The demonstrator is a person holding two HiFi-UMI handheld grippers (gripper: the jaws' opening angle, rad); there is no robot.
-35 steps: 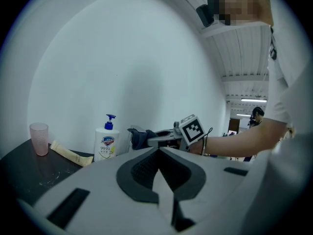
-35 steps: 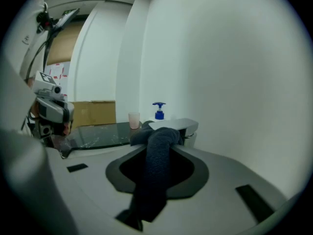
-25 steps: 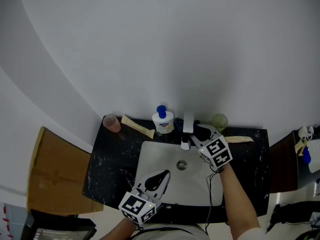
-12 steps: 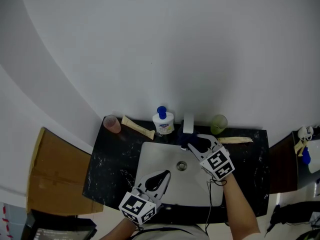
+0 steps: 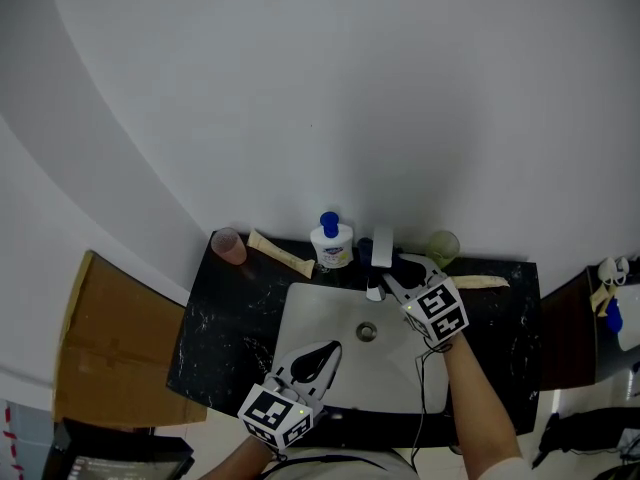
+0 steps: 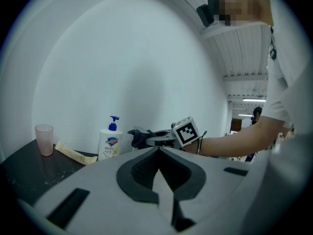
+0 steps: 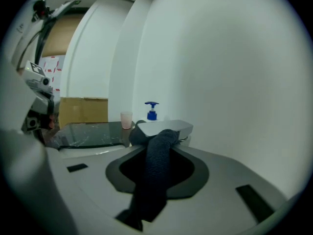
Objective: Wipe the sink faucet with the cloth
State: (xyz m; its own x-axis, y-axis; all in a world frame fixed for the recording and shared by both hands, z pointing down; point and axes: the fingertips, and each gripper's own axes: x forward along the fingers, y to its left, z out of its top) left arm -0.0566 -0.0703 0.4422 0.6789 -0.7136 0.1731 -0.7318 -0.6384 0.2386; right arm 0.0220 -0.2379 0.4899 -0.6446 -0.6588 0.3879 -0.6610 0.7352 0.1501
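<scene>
The white faucet (image 5: 381, 246) stands at the back of the sink (image 5: 300, 318). My right gripper (image 5: 403, 274) is shut on a dark blue cloth (image 5: 401, 265), and the cloth's end rests against the right side of the spout. In the right gripper view the cloth (image 7: 156, 170) runs out between the jaws onto the flat faucet (image 7: 168, 126), hiding the fingertips. My left gripper (image 5: 312, 360) hangs over the sink's front left part, shut with nothing in it. In the left gripper view its pads meet at the tips (image 6: 159, 151).
On the black counter (image 5: 225, 318) behind the sink stand a pink cup (image 5: 229, 246), a cream tube (image 5: 280, 253), a blue-pump soap bottle (image 5: 331, 243) and a green cup (image 5: 441, 248). Another tube (image 5: 480, 282) lies at the right. A cardboard box (image 5: 110, 348) stands left of the counter.
My right gripper drew the cloth forward along the spout toward the basin, then pushed it back toward the faucet's base. The left gripper stayed where it was.
</scene>
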